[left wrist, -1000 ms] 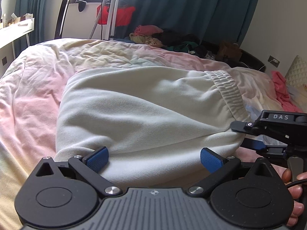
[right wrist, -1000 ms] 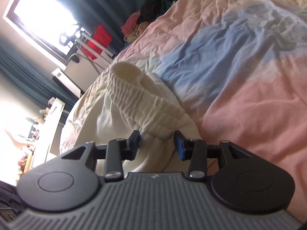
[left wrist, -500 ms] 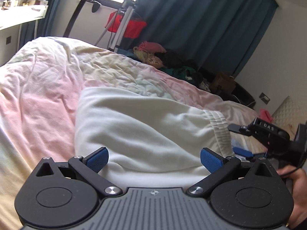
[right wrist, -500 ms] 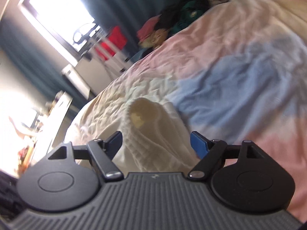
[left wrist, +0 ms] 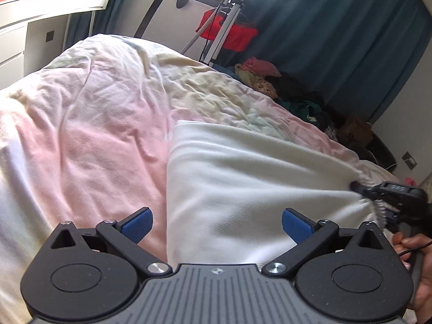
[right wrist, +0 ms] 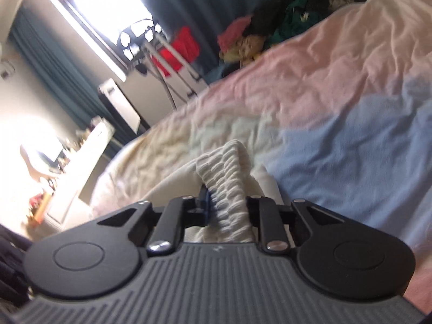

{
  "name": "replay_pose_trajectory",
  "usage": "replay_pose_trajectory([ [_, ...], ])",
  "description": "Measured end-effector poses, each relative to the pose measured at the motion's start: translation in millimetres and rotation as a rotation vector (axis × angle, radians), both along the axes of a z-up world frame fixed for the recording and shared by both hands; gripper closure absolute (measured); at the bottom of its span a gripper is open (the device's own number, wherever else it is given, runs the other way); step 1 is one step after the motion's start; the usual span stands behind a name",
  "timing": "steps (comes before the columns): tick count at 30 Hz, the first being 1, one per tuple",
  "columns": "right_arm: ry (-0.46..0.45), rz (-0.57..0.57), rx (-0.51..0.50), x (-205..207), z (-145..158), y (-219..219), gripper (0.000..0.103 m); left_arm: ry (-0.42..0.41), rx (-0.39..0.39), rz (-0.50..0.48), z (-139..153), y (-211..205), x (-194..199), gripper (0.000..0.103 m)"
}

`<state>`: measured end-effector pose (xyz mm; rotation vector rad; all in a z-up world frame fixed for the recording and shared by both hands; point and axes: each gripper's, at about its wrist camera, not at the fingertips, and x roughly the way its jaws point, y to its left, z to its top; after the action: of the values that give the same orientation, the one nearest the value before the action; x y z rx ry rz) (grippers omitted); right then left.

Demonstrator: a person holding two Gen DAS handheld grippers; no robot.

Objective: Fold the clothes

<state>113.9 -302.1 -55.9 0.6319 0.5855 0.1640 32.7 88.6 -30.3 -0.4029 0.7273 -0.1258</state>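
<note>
A cream-white knitted cotton garment with a ribbed elastic waistband (left wrist: 256, 189) lies on the bed, spread over the pastel pink, yellow and blue crumpled bedsheet (left wrist: 89, 140). In the left wrist view its long axis runs from the near left, where a straight folded edge faces the pink part of the sheet, toward the right, where the gathered waistband (right wrist: 229, 178) points at the far gripper.

The left gripper (left wrist: 216, 224) sits low over the near edge of the garment, pointing downward across it. Its blue-padded fingers (left wrist: 136, 224) stand wide apart, one over the pink sheet and the other over the white cloth, pressing on nothing.

At the right edge of the same view the right gripper (left wrist: 359, 187) reaches in from the side, and a hand (left wrist: 417, 264) grips its handle, with a thin cable running past it. Writing on its black body is too blurred to read. In the right wrist view that gripper (right wrist: 226, 205) is rolled, so the bed looks steeply tilted; its fingers are closing narrowly with the ribbed waistband bunched between them, and the cloth rises as a ridge from the pinch.

Beyond the bed stand a white desk (left wrist: 40, 27), a red-and-silver stand (left wrist: 229, 29), a heap of mixed clothes (left wrist: 270, 81) and dark teal curtains (left wrist: 337, 40).
</note>
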Motion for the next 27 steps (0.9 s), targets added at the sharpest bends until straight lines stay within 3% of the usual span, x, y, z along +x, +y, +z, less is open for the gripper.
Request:
replay_pose_trajectory([
  [3,-0.008,-0.016,-0.072,-2.1,3.6,-3.9,0.083,0.014,0.000,0.004,-5.6,-0.3,4.3,0.000],
  [5,0.055,-0.002,-0.097,3.7,-14.3,-3.4,0.082,0.031,-0.011,-0.002,-10.6,-0.5,6.3,0.000],
  [7,0.115,0.015,-0.115,7.7,-29.8,-0.8,0.075,0.046,-0.010,-0.011,-14.2,-2.1,6.6,0.000],
  [9,0.124,0.027,-0.128,2.0,-25.2,3.7,0.070,0.050,0.019,-0.027,-14.8,-6.4,5.6,0.000],
  [10,0.128,0.033,-0.135,-0.8,-22.9,5.9,0.058,0.052,0.034,-0.036,-14.9,-8.6,5.0,0.000],
  [11,0.132,0.038,-0.142,-3.6,-20.6,8.1,0.035,0.046,0.043,-0.039,-14.7,-10.3,3.3,0.000],
  [13,0.141,0.042,-0.152,-12.0,-15.8,11.2,0.017,0.035,0.055,-0.042,-14.3,-12.9,0.1,0.000],
  [16,0.162,0.010,-0.162,-39.1,-8.5,9.3,0.018,0.042,0.042,-0.037,-14.6,-12.6,-0.4,0.000],
  [19,0.193,-0.074,-0.072,-68.3,-13.0,3.0,0.018,0.058,0.016,-0.023,-16.2,-9.5,0.2,0.000],
  [23,0.272,-0.187,0.072,-88.9,-37.1,-10.9,0.016,0.049,0.063,-0.006,-14.1,-10.8,-3.2,0.000],
  [27,0.358,-0.229,0.332,-96.2,-70.9,-29.1,0.016,0.049,0.105,-0.011,-13.3,-15.8,-6.6,0.000],
])
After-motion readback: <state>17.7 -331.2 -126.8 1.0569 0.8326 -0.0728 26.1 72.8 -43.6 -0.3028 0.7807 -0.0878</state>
